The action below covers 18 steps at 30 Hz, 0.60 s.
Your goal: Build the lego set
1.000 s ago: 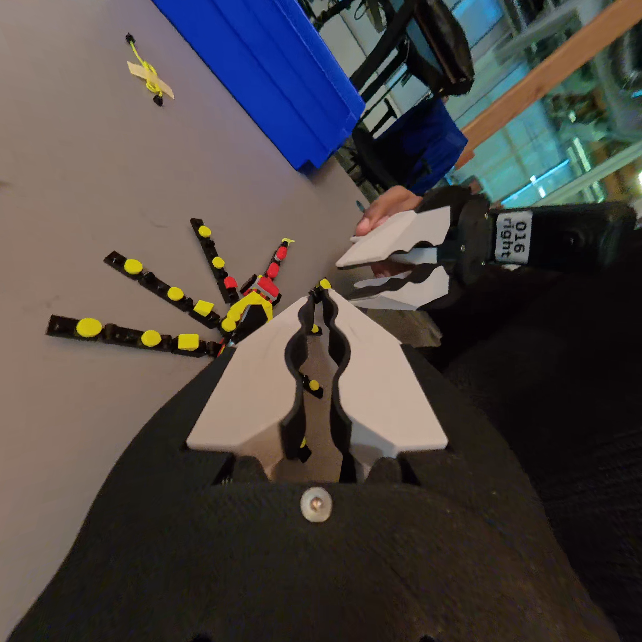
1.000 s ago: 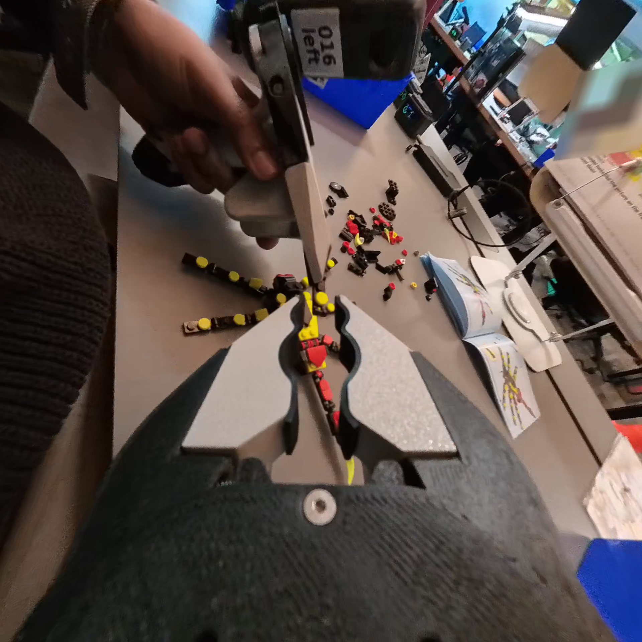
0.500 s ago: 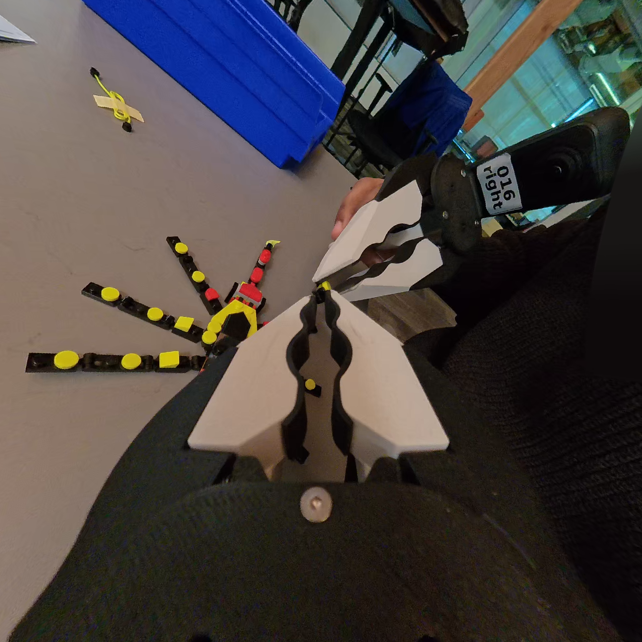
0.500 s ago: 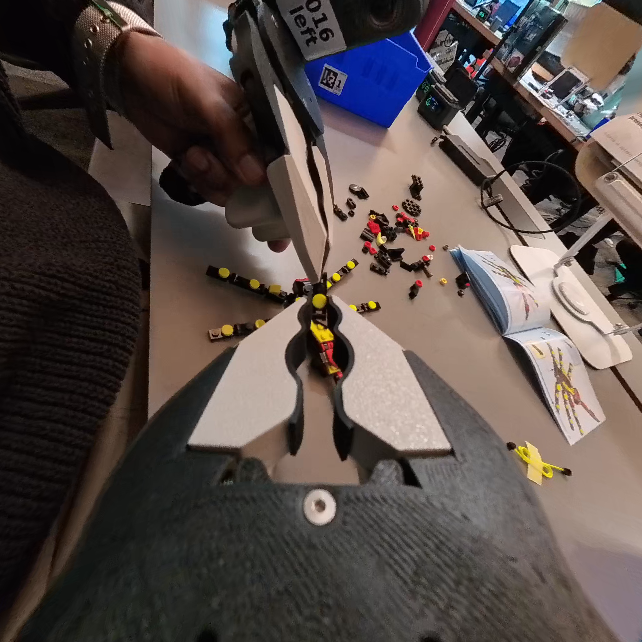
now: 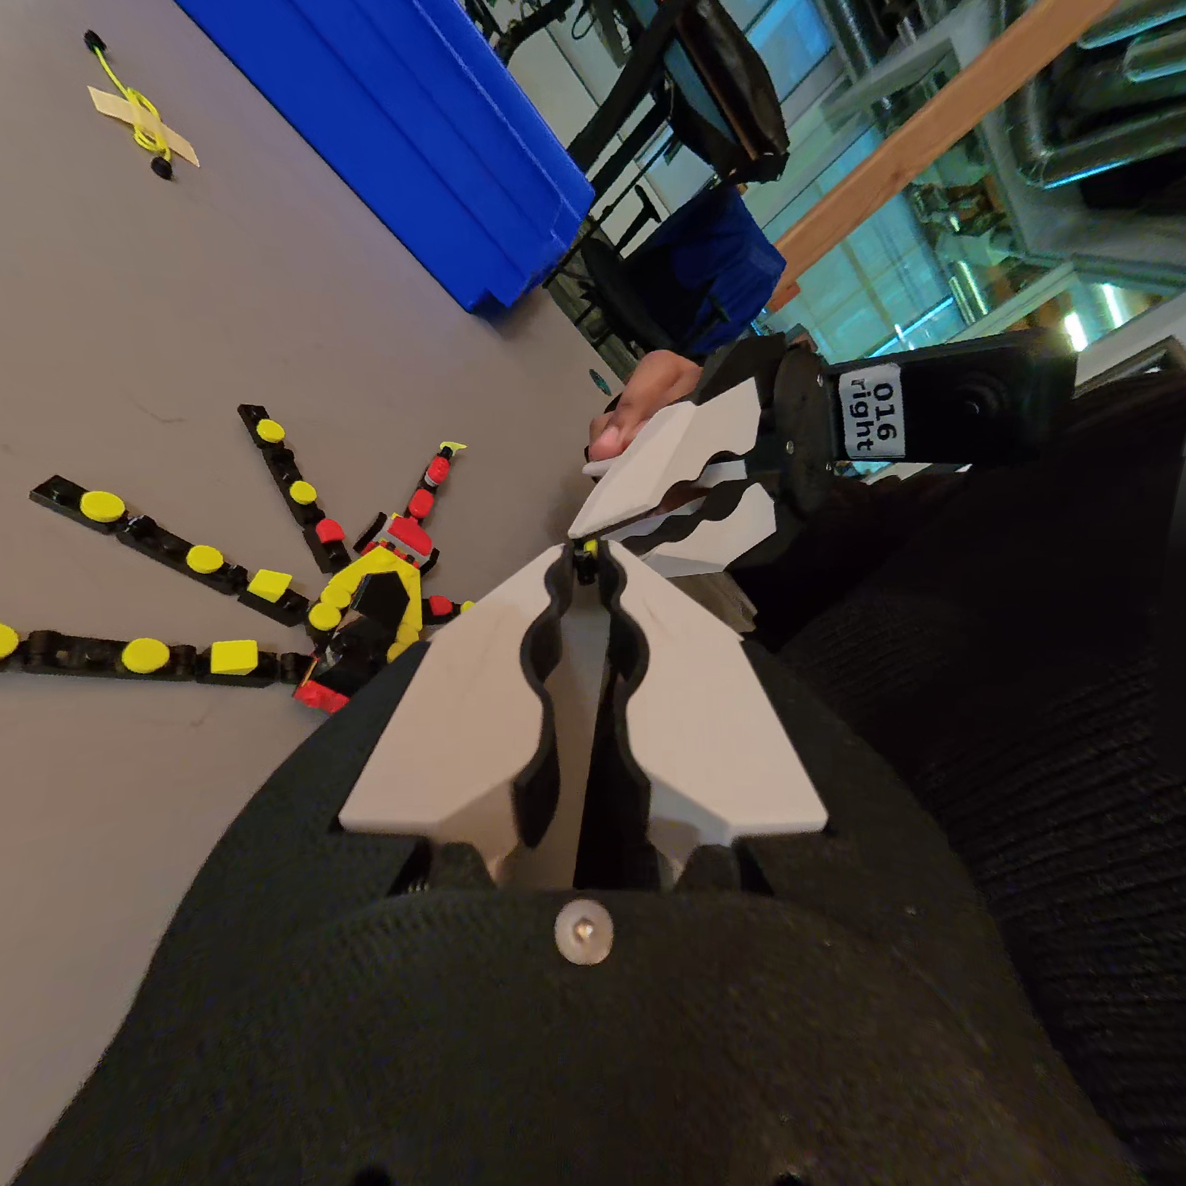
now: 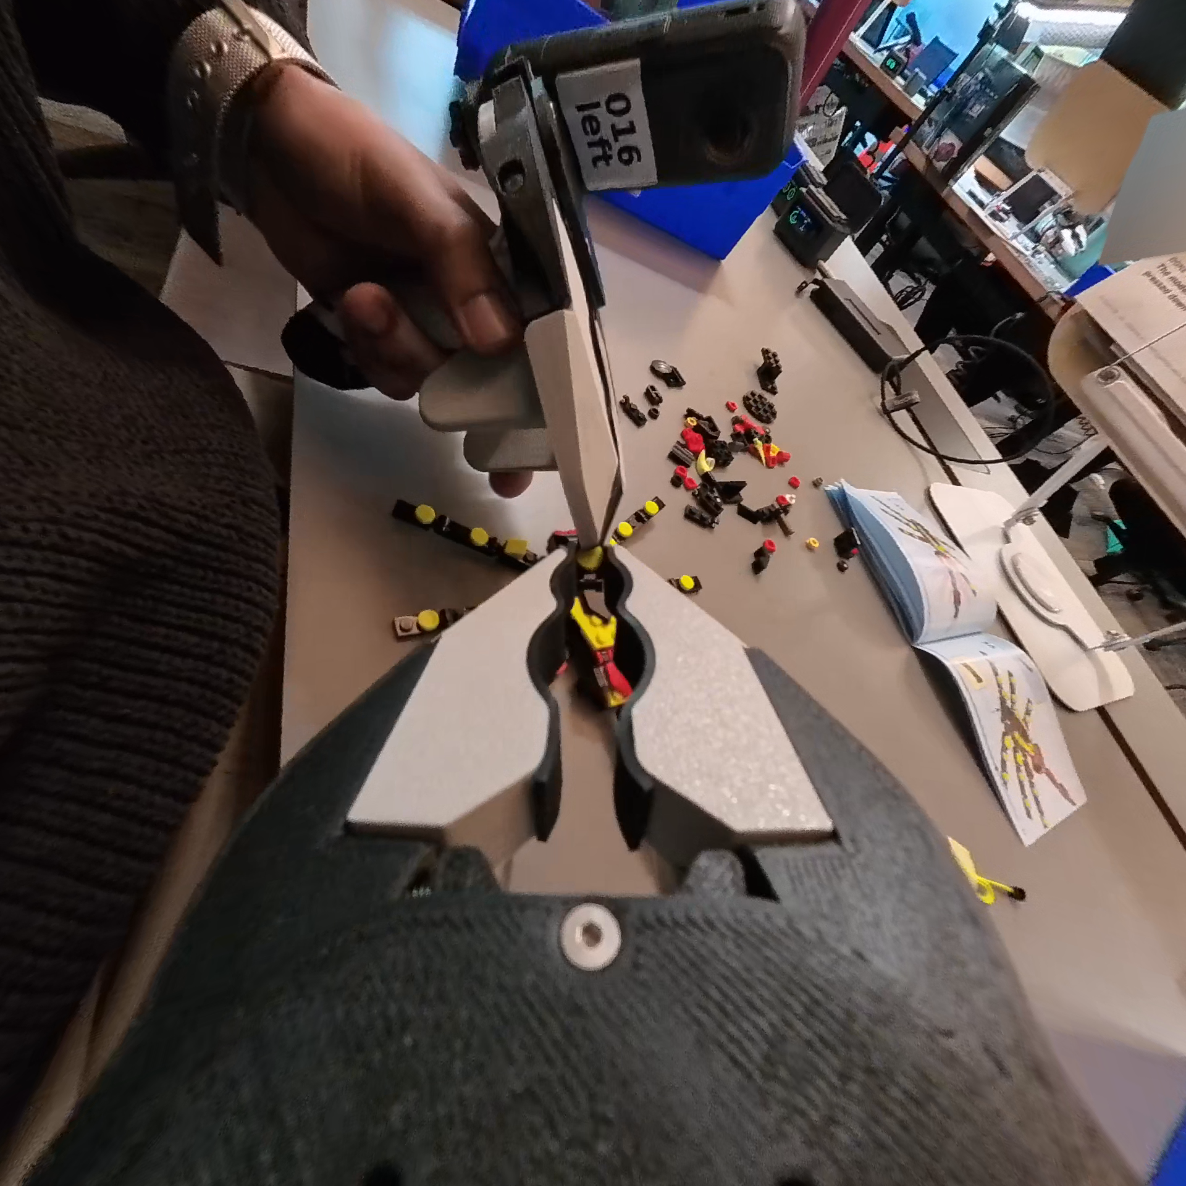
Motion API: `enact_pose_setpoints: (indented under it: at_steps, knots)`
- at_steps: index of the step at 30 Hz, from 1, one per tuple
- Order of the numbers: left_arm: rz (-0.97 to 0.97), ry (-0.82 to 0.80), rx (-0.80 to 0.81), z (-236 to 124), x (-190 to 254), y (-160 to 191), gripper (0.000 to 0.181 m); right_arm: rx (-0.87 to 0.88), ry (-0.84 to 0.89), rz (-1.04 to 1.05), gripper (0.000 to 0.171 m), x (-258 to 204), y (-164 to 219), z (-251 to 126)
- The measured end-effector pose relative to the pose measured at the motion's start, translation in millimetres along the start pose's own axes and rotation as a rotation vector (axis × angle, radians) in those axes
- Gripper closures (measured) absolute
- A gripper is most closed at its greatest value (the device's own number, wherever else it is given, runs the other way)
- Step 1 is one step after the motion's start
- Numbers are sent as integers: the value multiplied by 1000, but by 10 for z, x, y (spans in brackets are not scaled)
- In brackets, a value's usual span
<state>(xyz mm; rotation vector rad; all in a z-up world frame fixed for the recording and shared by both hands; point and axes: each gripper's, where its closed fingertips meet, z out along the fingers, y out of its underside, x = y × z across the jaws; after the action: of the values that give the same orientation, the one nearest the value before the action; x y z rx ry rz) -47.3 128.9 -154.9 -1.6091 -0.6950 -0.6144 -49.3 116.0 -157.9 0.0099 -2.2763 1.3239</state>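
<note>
- We have both grippers meeting on one small leg piece (image 5: 585,557) of black links with a yellow stud, lifted just above the spider model (image 5: 369,610) on the table (image 5: 192,308).
- Our left gripper (image 5: 585,558) has its fingers drawn narrow and pinched on that piece at the very tips.
- Our right gripper (image 6: 587,565) is likewise nearly closed on the same piece, with the yellow stud (image 6: 589,556) showing at its tips.
- Seen from the right wrist, the left gripper (image 6: 600,526) comes down onto the piece from above, its tips touching the stud.
- To do this step well, we judge that we should keep one gripper steady as a brace and press with the other straight along the joint, not at a slant, so the links click without twisting.
- We should keep the pinch at the tips light enough that the piece does not shoot out, and work over the model rather than over the table edge.
- The loose parts (image 6: 725,449) lie beyond the model, and the open booklet (image 6: 950,642) lies to the right of them.
- Compared with one second ago, the right gripper has closed from a wider gap and come up to the left gripper's tips, where it then stood apart.
- The spider model's legs lie spread as before.
</note>
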Motion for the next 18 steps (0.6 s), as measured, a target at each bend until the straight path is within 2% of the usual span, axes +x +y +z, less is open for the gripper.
enact_pose_setpoints:
  at_steps: [12, 18]
  knots:
    - [-98, 73, -11, -32, 28, 19, 181, 28, -8, 15, 166, -2, -20, -24]
    - [-127, 54, -1, -15, 28, 5, 181, 26, 25, -47, 166, 10, -18, -43]
